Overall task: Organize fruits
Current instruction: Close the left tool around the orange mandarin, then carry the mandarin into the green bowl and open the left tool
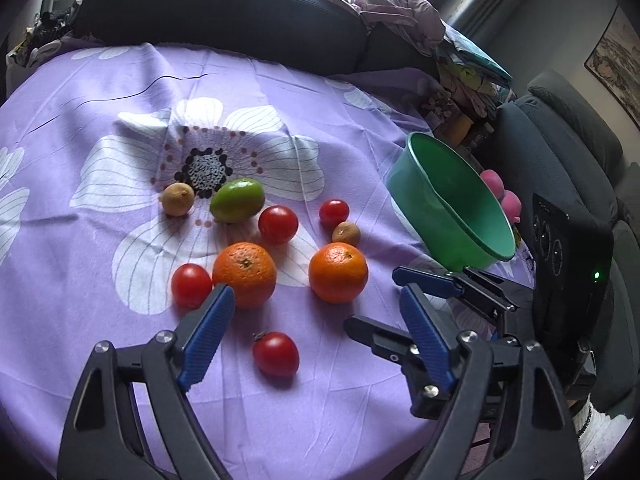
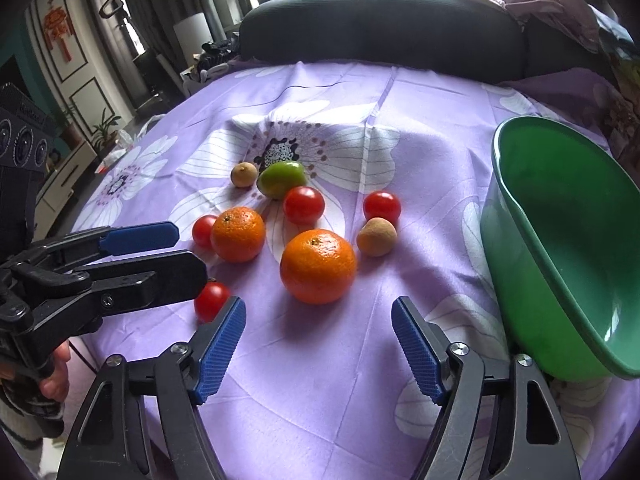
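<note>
On the purple flowered cloth [image 1: 120, 340] lie two oranges [image 1: 245, 274] [image 1: 338, 272], several red tomatoes, a green fruit [image 1: 237, 200] and two small brown fruits [image 1: 178, 199] [image 1: 346, 233]. A green bowl [image 1: 476, 248] stands tilted at the right. My left gripper [image 1: 317, 292] is open above the cloth, with one tomato [image 1: 276, 354] lying between its fingers, untouched. My right gripper [image 2: 319, 302] is open just short of the nearer orange [image 2: 318, 266], with the bowl [image 2: 516, 248] to its right. Each gripper shows in the other's view, the right gripper [image 1: 372, 298] and the left gripper [image 2: 190, 250].
A dark sofa cushion [image 1: 224, 12] runs behind the table, with crumpled fabric [image 1: 400, 12] and clutter at its right end. Pink objects [image 1: 502, 192] sit behind the bowl. The table edge drops off at the left in the right wrist view, where a hand [image 2: 56, 376] holds the left gripper.
</note>
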`<action>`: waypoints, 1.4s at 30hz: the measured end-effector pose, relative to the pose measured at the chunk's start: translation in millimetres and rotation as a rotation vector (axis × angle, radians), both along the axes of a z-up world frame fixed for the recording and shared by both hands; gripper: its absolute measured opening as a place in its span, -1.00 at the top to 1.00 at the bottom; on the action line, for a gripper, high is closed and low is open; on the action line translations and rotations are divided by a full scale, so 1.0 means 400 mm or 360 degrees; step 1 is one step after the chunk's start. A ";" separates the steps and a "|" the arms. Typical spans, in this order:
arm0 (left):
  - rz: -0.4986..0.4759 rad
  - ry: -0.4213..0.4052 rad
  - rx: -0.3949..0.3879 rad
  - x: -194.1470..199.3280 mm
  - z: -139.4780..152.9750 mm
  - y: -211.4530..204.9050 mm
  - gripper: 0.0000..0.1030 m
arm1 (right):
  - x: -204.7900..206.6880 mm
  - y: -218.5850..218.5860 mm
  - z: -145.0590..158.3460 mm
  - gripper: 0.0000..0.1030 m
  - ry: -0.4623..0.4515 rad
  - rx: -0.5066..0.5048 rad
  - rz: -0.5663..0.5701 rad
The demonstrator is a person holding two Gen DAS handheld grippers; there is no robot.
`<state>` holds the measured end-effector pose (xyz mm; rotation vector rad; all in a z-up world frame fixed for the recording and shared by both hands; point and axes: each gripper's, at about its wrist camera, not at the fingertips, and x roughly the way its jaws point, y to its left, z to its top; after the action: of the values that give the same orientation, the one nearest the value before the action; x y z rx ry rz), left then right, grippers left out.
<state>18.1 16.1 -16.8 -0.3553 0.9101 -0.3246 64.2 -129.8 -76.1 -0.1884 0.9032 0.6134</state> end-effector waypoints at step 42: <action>-0.0360 -0.0098 0.0069 0.160 0.083 -0.229 0.12 | 0.031 -0.116 0.128 0.10 -0.0190 0.0127 -0.0072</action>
<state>81.9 -75.6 16.3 -0.2012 0.8967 -0.5201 76.5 -176.0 -24.9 -0.1311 0.7648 0.5886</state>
